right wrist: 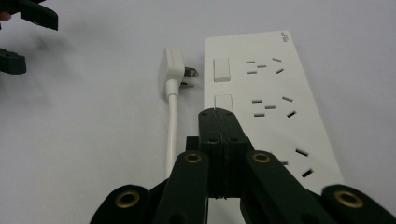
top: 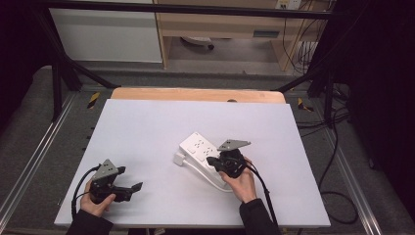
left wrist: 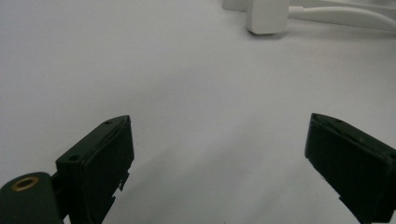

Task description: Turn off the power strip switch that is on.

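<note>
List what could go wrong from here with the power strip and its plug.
1. The right gripper, jaws shut, sits over the power strip at its lower switch; pressing off-centre may slide the loose strip across the smooth table.
2. The plug lies beside the strip with prongs toward it; a shifted strip could knock it.
3. The left gripper is open and away from the strip, so nothing steadies it.

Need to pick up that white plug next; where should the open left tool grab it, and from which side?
Grip the plug across its flat white body, just above where the cable leaves. It lies flat with prongs toward the power strip, so bring the left tool from the bare table side.
</note>
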`<state>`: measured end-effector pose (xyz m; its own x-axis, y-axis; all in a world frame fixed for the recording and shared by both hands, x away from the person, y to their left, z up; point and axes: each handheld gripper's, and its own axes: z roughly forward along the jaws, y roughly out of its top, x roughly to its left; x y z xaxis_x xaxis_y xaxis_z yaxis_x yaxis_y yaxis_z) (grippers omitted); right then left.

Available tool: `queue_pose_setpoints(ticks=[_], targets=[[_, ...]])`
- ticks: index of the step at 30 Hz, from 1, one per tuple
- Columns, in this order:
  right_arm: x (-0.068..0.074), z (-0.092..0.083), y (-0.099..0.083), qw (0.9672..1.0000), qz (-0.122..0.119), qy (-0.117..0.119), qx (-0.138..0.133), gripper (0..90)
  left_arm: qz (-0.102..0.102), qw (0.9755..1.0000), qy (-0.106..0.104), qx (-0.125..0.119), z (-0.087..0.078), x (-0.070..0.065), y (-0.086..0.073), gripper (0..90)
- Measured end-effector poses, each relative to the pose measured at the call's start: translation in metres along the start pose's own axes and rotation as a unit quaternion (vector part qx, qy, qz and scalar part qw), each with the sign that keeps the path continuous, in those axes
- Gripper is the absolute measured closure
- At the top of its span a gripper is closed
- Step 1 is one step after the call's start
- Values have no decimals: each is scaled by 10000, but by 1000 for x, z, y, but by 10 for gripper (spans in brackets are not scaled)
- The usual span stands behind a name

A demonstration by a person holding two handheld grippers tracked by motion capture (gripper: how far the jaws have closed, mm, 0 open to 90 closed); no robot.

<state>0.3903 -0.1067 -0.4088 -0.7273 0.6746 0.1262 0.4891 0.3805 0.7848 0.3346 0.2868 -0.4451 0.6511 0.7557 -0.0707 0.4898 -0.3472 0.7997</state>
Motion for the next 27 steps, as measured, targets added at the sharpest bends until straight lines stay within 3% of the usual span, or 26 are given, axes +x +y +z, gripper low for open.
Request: queue_pose_setpoints(ticks=[27], targets=[[-1,18,-6,9999,44,-23,154,900,6,10000,-3,4,0,0,0,80]])
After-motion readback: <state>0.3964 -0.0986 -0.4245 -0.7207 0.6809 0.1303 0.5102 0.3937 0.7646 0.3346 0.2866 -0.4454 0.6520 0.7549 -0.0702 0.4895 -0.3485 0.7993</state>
